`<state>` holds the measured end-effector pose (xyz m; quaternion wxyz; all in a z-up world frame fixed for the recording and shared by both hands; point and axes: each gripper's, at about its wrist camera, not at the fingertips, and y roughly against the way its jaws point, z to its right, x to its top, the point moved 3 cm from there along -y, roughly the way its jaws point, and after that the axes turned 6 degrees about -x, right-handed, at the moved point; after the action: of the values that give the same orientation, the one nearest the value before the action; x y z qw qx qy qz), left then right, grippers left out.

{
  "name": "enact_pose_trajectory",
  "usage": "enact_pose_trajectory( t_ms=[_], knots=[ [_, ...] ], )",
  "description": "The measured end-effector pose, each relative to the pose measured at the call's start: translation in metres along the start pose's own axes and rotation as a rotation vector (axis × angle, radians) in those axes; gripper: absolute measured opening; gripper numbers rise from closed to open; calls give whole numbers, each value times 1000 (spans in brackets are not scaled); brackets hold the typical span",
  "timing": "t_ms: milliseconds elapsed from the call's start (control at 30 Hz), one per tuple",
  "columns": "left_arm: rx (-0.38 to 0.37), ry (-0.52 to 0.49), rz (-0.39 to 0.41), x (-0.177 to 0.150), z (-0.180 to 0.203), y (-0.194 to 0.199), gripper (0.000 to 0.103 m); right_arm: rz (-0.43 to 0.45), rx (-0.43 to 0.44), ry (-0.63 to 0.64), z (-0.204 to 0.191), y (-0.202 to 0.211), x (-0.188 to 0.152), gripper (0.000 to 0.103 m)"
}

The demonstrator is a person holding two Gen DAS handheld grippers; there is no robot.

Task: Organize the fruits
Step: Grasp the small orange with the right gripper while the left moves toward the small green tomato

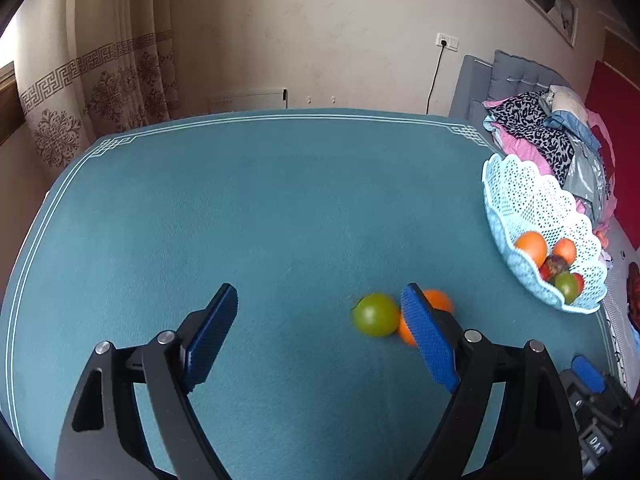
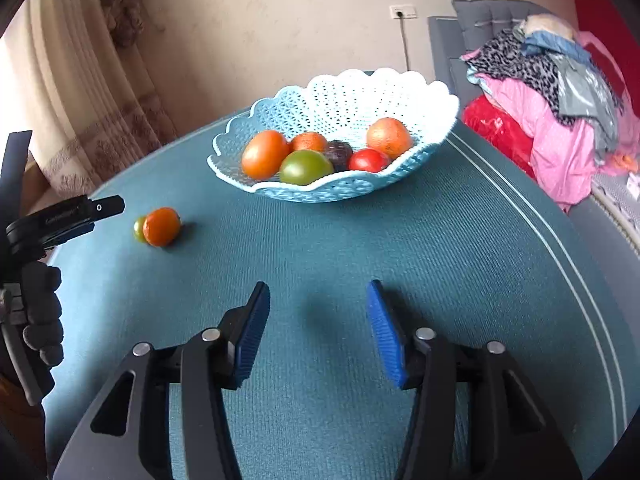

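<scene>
Left gripper (image 1: 320,320) has fingers spread wide, nothing between the pads, hanging over the teal worktop (image 1: 260,208). Just past its right finger (image 1: 430,344) sit two loose fruits, touching each other: a green fruit (image 1: 375,315) and an orange fruit (image 1: 438,300) partly hidden behind that finger. Neither is gripped. Right gripper (image 2: 318,314) has fingers parted too, narrower gap, empty, only bare worktop and a shadow between them. In the right wrist view, a gloved hand (image 2: 42,312) on the left gripper's handle shows at the left edge, the loose pair just beyond it. Farther back, near the worktop's right edge, a light blue lattice basket (image 2: 420,92) holds the sorted fruit: two orange ones at left, a bigger orange one (image 2: 389,137) at right, a green one (image 2: 306,167) in front, a red one (image 2: 368,160), and a dark purplish one (image 2: 339,153) in the middle. Behind the worktop: a pile of clothes (image 2: 552,80), a curtain (image 1: 104,88) and a wall socket (image 1: 447,42) with a cable.
</scene>
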<state>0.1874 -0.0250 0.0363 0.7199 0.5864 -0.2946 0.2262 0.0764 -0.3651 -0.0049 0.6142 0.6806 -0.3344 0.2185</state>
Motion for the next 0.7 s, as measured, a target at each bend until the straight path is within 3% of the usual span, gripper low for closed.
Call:
enact_pose_trajectory(
  t_ms=[200,533,700],
  knots=[
    [39,27,5,-19,-26,9,85,-51,96,67,-35,-9,7,53],
    [111,-27,35,-35,-38,27,85,-98,216,221,-119,-39,22,53],
    [109,-8,31,-38,-46,29,85,-98,215,262,-140,-53,30,53]
  ],
)
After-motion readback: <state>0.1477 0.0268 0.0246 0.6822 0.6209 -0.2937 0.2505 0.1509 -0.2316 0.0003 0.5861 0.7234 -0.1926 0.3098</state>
